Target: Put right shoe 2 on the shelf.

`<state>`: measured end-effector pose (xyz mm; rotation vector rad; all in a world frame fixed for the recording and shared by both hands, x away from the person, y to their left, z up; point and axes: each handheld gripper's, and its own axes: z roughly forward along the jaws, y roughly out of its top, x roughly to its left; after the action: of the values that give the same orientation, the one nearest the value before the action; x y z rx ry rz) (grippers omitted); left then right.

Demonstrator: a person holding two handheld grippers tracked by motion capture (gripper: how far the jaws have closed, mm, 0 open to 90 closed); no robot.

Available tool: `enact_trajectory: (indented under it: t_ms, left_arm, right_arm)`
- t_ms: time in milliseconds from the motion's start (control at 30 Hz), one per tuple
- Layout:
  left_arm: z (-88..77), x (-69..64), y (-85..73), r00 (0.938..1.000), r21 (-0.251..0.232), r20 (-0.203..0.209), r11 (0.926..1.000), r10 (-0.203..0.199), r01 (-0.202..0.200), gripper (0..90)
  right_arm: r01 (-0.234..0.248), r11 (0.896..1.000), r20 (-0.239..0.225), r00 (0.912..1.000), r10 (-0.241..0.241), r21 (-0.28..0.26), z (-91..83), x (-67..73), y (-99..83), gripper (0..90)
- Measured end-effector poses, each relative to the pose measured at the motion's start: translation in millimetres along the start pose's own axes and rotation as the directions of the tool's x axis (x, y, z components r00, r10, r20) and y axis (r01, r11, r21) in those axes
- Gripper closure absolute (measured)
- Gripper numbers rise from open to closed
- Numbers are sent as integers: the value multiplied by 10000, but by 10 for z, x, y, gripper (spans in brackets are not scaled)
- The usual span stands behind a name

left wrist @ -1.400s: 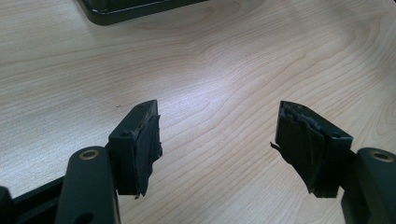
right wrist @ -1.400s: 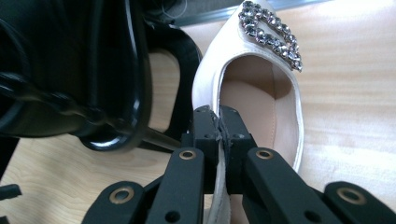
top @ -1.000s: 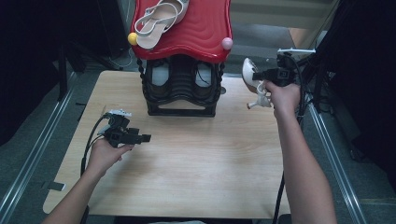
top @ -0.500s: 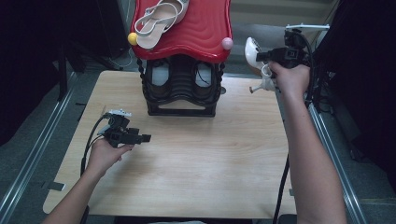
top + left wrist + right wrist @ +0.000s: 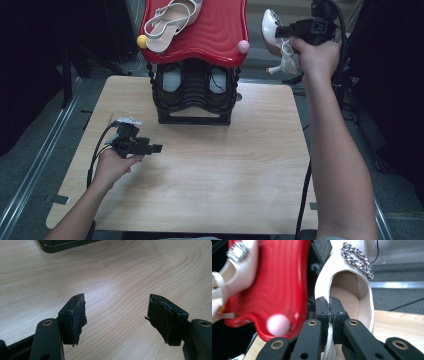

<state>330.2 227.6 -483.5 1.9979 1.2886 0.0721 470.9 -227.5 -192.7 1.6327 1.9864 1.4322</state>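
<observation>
right gripper [image 5: 329, 302] clenched on white heeled shoe [image 5: 272, 30] by its side wall, held beside red rack top [image 5: 210, 30] where its mate [image 5: 172, 20] lies; left gripper [image 5: 117, 315] released over table [image 5: 225, 165].

High view above the table [image 5: 200, 190] facing forward, gripper views close-up, red rack top [image 5: 210, 30] shared.
</observation>
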Motion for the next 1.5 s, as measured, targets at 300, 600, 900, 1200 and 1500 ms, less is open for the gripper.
enact_trajectory:
  t_ms: [300,600,900,1200,1500]
  left_arm:
    - [6,-4,1,10000,15,28,10000,-4,4,312]
    - [-5,3,0,10000,-8,57,10000,26,-26,312]
    - [-16,5,-2,9999,-33,137,10000,27,-26,312]
    - [-11,8,-2,9999,8,152,10000,30,-30,312]
    - [-12,1,-4,9998,1,182,10000,34,-34,312]
  right_arm:
    - [417,9975,-60,9991,-421,-572,-93,389,325,890]
    - [836,9946,-266,9960,-854,-620,123,777,514,890]
    - [1180,9918,-345,9922,-1197,-490,420,1008,539,890]
    - [1757,9836,-99,9843,-1762,-417,578,1122,499,890]
    - [2442,9697,146,9696,-2441,-42,708,1252,397,889]
